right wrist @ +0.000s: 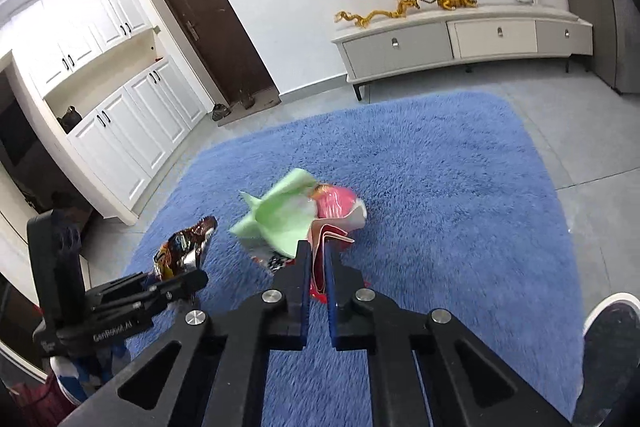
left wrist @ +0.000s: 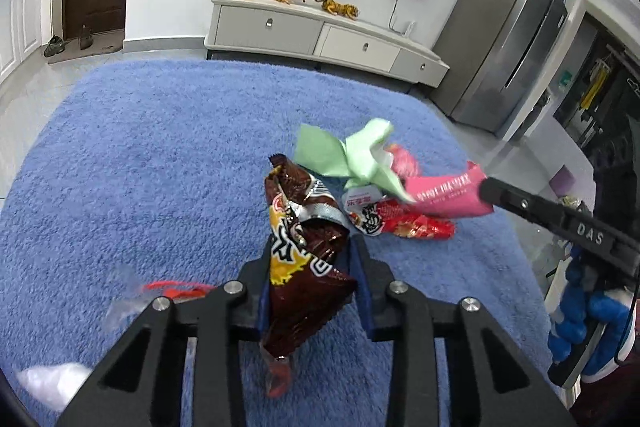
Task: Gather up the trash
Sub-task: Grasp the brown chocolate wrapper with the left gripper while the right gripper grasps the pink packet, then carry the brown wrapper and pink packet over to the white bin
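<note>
Showing matte black, angular linkage frames on both the left two-finger gripper [left wrist: 312,247] and the right two-finger gripper [right wrist: 317,247]. Carrying four round silver screw heads [left wrist: 162,303] on each frame. Wearing dark blue pads [right wrist: 306,279] on the inner finger faces. Bearing white "DAS" lettering [left wrist: 590,233] along the right unit's side. Wearing a bright blue glove on the right hand [left wrist: 580,311].

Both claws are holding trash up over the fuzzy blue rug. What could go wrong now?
The right claw pinches only the pink wrapper; the green paper and a red wrapper just hang tangled with it, so they might drop onto the blue rug. The brown snack bag is open and crumpled in the left claw, so any crumbs inside could spill. A clear wrapper on the rug is easy to miss.
</note>
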The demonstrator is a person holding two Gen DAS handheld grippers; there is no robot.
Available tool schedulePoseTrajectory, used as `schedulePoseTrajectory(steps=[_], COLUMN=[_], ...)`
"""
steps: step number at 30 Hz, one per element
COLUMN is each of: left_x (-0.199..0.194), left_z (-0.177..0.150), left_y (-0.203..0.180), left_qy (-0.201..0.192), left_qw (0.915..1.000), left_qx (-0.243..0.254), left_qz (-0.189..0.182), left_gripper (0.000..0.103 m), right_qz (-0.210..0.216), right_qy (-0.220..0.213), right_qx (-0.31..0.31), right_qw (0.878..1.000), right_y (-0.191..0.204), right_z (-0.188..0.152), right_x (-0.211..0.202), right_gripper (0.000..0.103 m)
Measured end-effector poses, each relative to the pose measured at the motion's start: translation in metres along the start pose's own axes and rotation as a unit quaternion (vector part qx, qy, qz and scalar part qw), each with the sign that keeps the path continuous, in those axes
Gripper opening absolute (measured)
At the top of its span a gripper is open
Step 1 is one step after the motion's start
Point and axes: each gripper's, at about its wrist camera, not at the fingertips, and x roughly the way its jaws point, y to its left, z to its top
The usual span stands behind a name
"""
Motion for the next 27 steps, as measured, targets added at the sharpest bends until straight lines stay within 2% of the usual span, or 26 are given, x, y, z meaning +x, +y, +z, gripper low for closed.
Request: schedulePoseTrajectory(steps=[12, 17, 22, 27], left_x=[-0.060, -0.082, -0.085, -0.061], left_z=[-0.006, -0.009, 0.001, 0.010], left_y=[-0.019, -0.040, -0.086, -0.161], left_qy=[-0.041, -0.050, -0.049, -0.022], left_qw=[0.9988, 0.9975, 0.9940, 0.9864], left_qx=[0.019, 0.038, 0.072, 0.110], left_qz=[-0.020, -0.033, -0.067, -0.120], left_gripper=[0.031, 0.031, 0.031, 0.031], right_qz=[-0.022, -0.031, -0.054, -0.103], right_qy=[-0.038, -0.064, -0.097, -0.121], right_qx=[-0.024, -0.032, -0.020, 0.007], right_qw=[0.999, 0.997, 0.994, 0.987], right_y=[0.036, 0.047, 0.036, -0.002], right_z=[-0.015, -0.019, -0.022, -0.029], right_x=[-0.064, -0.094, -0.133, -0.177], right_gripper=[0.005, 0.005, 0.005, 0.005])
